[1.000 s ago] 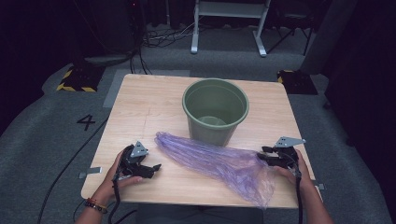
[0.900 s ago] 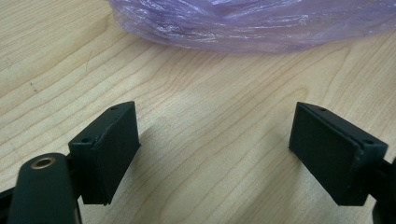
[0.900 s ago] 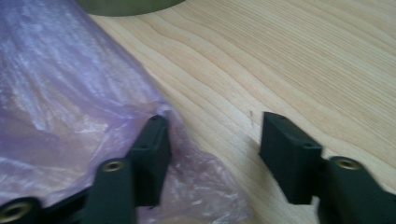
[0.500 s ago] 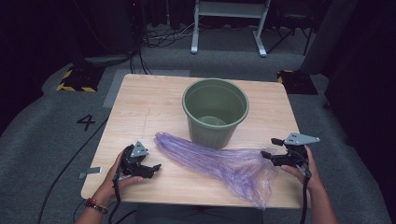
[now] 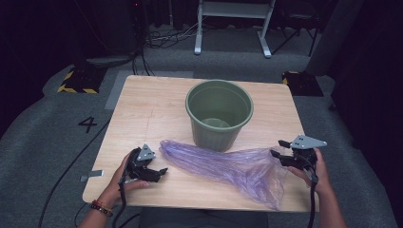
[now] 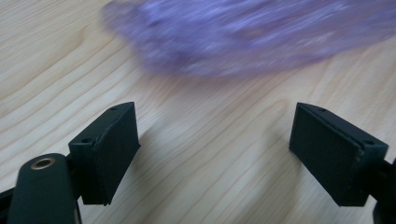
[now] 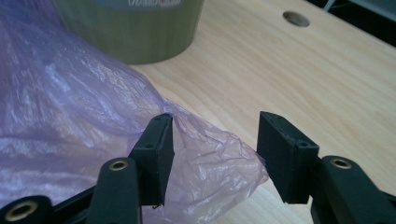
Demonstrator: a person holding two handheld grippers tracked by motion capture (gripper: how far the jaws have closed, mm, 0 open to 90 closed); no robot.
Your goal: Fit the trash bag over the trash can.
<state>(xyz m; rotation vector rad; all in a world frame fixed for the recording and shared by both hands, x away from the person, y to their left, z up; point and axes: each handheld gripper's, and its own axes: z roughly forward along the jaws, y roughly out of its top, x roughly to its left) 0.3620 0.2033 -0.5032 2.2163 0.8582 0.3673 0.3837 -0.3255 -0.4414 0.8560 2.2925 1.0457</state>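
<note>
From the high view I see the wooden table (image 5: 142, 109) with a green bucket (image 5: 218, 114) standing upright near its middle, and a purple plastic bag (image 5: 228, 166) lying flat in front of it, stretched from left to right along the near half of the table, its left end narrow and its right end spreading wide toward the near right corner. My left gripper (image 5: 159, 173) rests low at the near left, just beside the bag's narrow end but apart from it, held in the left hand (image 5: 126, 178). My right gripper (image 5: 279, 148) is at the right edge of the table, in the right hand (image 5: 313, 166), its tips at the bag's wide end. In the left gripper view, the jaws stand wide apart over bare wood with nothing between them, so that gripper is released; the bag (image 6: 252, 37) lies blurred ahead of them, not touching either one. In the right gripper view, the jaws have just been closing and stand about half apart, with a crumpled fold of the bag (image 7: 205, 158) between them. The film lies against the left jaw, while the other one stands clear of it, so nothing is clamped yet. The bucket (image 7: 135, 32) stands just behind the bag here.
</note>
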